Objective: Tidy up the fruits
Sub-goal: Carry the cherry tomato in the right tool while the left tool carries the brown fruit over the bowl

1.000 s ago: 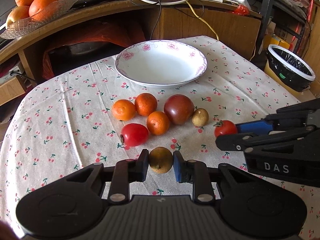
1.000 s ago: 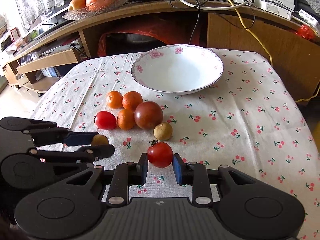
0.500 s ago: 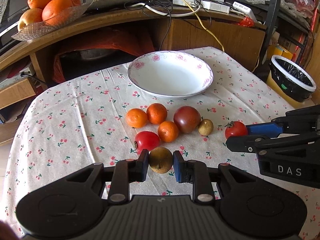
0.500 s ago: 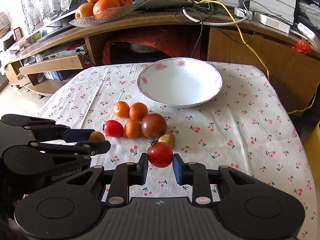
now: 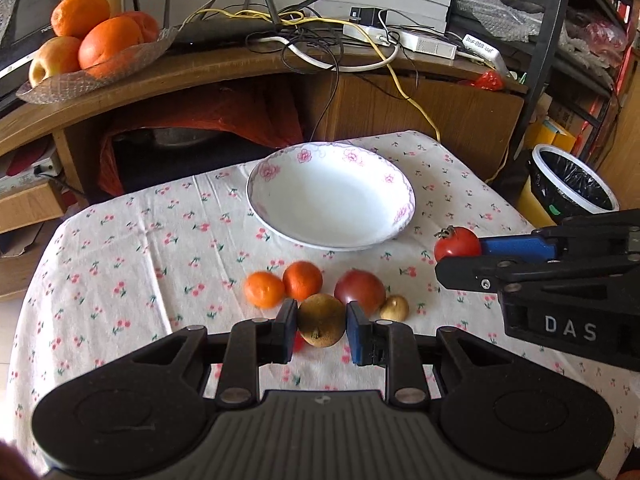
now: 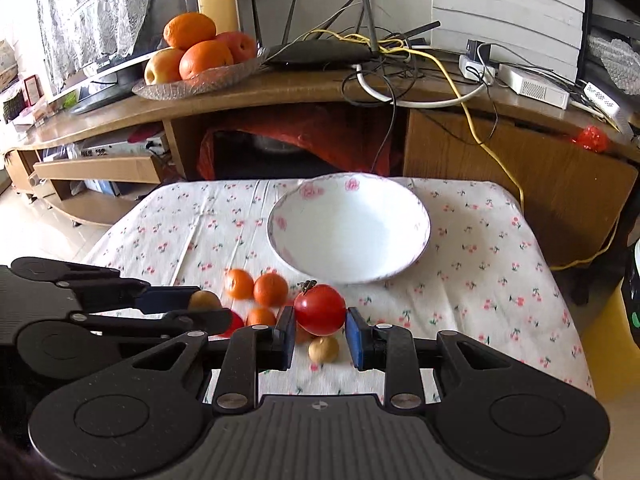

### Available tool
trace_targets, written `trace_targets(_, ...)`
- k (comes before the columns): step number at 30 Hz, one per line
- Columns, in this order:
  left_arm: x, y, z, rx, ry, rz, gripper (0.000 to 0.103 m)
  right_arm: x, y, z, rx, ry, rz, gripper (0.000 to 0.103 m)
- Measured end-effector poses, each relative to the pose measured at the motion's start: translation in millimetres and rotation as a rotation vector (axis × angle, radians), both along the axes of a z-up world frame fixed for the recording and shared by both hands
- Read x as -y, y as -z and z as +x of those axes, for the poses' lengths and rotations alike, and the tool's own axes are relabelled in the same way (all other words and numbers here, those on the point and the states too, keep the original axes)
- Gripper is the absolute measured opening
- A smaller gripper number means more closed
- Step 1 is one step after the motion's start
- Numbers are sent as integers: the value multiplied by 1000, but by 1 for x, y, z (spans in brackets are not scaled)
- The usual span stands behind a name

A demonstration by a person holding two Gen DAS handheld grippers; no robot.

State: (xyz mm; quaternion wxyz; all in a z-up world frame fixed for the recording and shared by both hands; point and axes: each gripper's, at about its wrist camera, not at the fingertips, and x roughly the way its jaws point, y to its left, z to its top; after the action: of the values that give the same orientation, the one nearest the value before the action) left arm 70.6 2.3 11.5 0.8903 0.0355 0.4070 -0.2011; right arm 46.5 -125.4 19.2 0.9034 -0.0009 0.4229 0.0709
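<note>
My left gripper (image 5: 321,320) is shut on a brown-yellow fruit (image 5: 321,320), held in the air above the tablecloth. My right gripper (image 6: 320,322) is shut on a red tomato (image 6: 320,309), also lifted; in the left wrist view the tomato (image 5: 457,243) hangs right of the bowl. A white bowl with pink flowers (image 5: 331,201) stands empty at the table's far side. On the cloth lie two oranges (image 5: 302,280), a dark red tomato (image 5: 359,291) and a small brown fruit (image 5: 394,307). Another orange (image 6: 260,316) and a red tomato (image 6: 235,322) are partly hidden by the grippers.
A wooden shelf behind the table carries a glass dish of oranges and apples (image 5: 94,46), routers and tangled cables (image 5: 320,46). A bin with a black liner (image 5: 570,184) stands on the floor to the right. The flowered tablecloth (image 5: 132,264) is bare on the left.
Both grippers have risen with their fruit and moved toward the bowl. The fruits on the cloth now sit lower and farther below the fingers.
</note>
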Motion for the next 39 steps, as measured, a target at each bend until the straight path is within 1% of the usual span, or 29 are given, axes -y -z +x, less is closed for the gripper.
trace_targets(9, 4, -2, 35, -3, 0, -21, 34, 9, 6, 31, -15, 22, 0, 23)
trace_targets(19, 13, 7, 60, -9, 6, -12, 34, 15, 14, 54, -23, 25, -4, 23)
trace_targets(39, 22, 13, 83, -5, 12, 1, 34, 23, 25, 80, -32, 34, -28, 23)
